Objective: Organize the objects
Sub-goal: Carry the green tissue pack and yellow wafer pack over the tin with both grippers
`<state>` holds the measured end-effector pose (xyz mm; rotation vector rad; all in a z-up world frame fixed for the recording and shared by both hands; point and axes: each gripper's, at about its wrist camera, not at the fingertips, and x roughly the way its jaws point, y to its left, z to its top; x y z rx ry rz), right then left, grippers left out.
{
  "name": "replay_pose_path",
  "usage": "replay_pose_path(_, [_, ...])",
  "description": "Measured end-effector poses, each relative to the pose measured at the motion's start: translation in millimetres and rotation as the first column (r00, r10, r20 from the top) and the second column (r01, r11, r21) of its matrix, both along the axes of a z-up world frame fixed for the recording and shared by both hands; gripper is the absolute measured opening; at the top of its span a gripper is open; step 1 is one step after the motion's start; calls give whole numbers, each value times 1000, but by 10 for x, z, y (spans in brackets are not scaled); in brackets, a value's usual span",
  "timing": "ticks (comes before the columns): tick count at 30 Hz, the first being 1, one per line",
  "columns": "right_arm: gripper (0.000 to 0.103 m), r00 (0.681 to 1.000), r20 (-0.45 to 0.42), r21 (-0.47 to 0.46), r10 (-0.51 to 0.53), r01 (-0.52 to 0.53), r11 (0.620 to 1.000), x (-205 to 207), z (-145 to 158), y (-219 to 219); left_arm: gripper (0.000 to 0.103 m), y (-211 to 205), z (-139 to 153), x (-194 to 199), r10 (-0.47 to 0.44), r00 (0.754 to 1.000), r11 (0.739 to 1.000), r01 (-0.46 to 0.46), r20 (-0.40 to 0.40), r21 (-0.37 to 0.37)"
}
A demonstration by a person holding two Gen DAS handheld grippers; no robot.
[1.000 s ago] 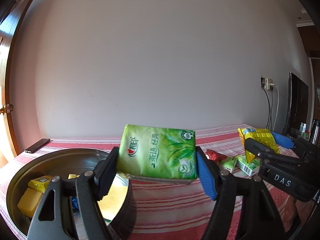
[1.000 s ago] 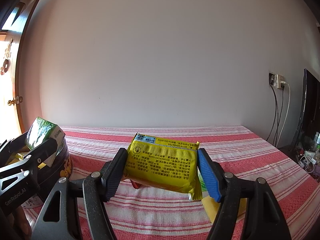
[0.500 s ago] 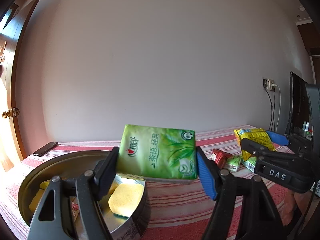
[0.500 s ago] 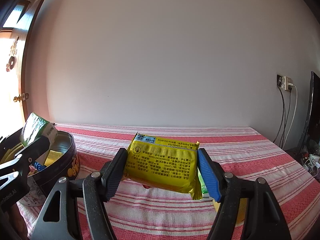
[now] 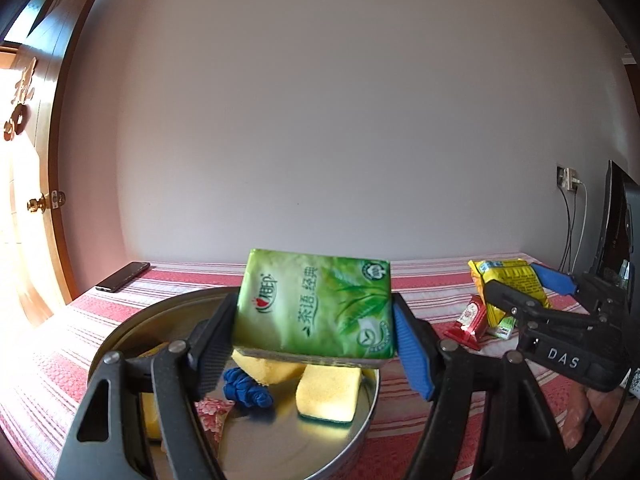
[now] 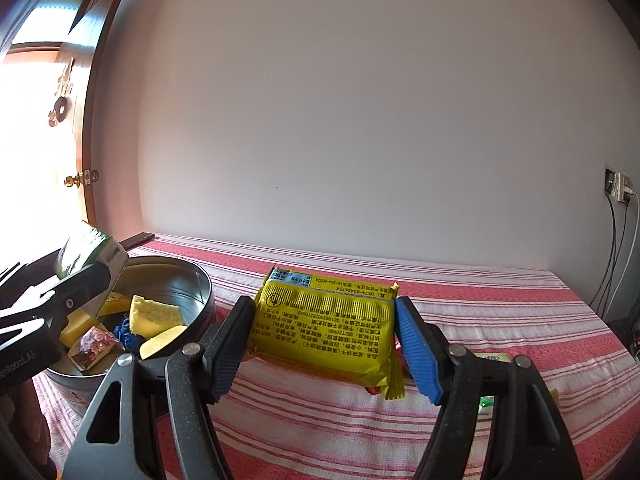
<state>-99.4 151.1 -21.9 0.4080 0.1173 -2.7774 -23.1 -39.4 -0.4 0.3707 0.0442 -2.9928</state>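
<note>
My left gripper (image 5: 314, 344) is shut on a green tissue pack (image 5: 316, 306) and holds it above the round metal tin (image 5: 132, 320). The tin holds yellow sponges (image 5: 328, 394), a blue item (image 5: 246, 390) and a small floral packet (image 5: 210, 410). My right gripper (image 6: 324, 344) is shut on a yellow snack packet (image 6: 324, 324) and holds it above the red striped cloth, to the right of the tin (image 6: 200, 284). The left gripper with the green pack (image 6: 90, 252) shows at the left of the right wrist view. The right gripper with the yellow packet (image 5: 516, 280) shows at the right of the left wrist view.
A red sachet (image 5: 468, 322) and a small green pack (image 5: 505, 326) lie on the striped cloth (image 6: 480, 308) right of the tin. A black phone (image 5: 122, 277) lies at the far left by the wall. A door (image 5: 32, 184) stands left; cables and a screen (image 5: 616, 216) stand right.
My left gripper has moved over the tin with the green pack, so the tin's inside now lies right under it. My right gripper has moved left toward the tin with the yellow packet.
</note>
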Motion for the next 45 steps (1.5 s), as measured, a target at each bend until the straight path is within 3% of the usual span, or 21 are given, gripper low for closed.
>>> replay_pose_path(25, [72, 956, 133, 90, 262, -275, 957, -309, -2, -1211, 73, -837, -197, -156, 162, 973, 985, -169, 163, 31])
replay_pose_path(37, [72, 931, 188, 114, 312, -336, 935, -421, -86, -1660, 73, -985, -291, -133, 176, 963, 982, -186, 205, 29])
replay_pose_path(45, [72, 927, 211, 106, 312, -338, 935, -480, -120, -1681, 73, -984, -326, -175, 174, 960, 983, -184, 219, 25])
